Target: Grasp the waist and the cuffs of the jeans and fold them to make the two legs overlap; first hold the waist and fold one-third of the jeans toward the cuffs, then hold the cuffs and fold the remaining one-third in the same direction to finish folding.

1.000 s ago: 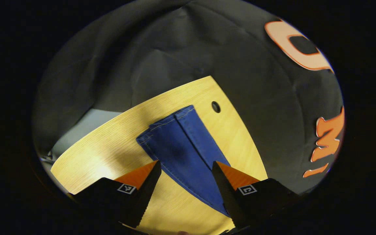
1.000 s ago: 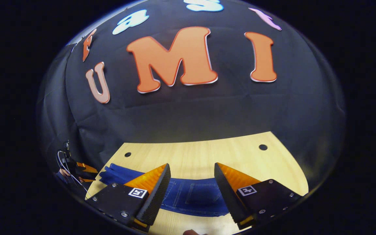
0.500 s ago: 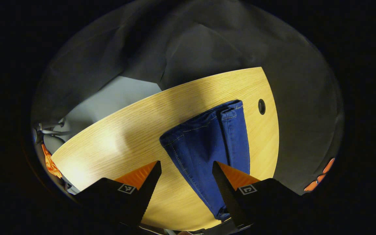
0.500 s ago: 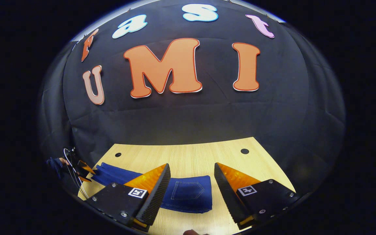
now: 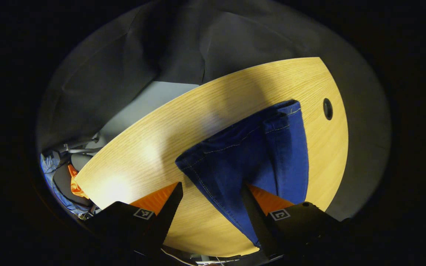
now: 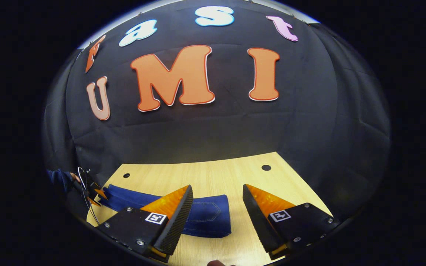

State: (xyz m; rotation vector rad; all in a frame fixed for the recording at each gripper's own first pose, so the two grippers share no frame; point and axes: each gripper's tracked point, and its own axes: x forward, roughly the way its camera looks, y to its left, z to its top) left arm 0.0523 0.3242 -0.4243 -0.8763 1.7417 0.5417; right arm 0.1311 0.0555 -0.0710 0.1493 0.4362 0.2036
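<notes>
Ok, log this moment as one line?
jeans: flat on table, legs overlapped | left claw: open over cuffs | right claw: open near waist

Jeans (image 5: 257, 151): blue denim cloth, matt, pale stitched seams. Table (image 5: 154, 147): light wood-grain top, smooth, slight sheen.

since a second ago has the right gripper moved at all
Yes. In the right gripper view the table hole and jeans slid leftward past the open right gripper, so it has drifted right.
</notes>
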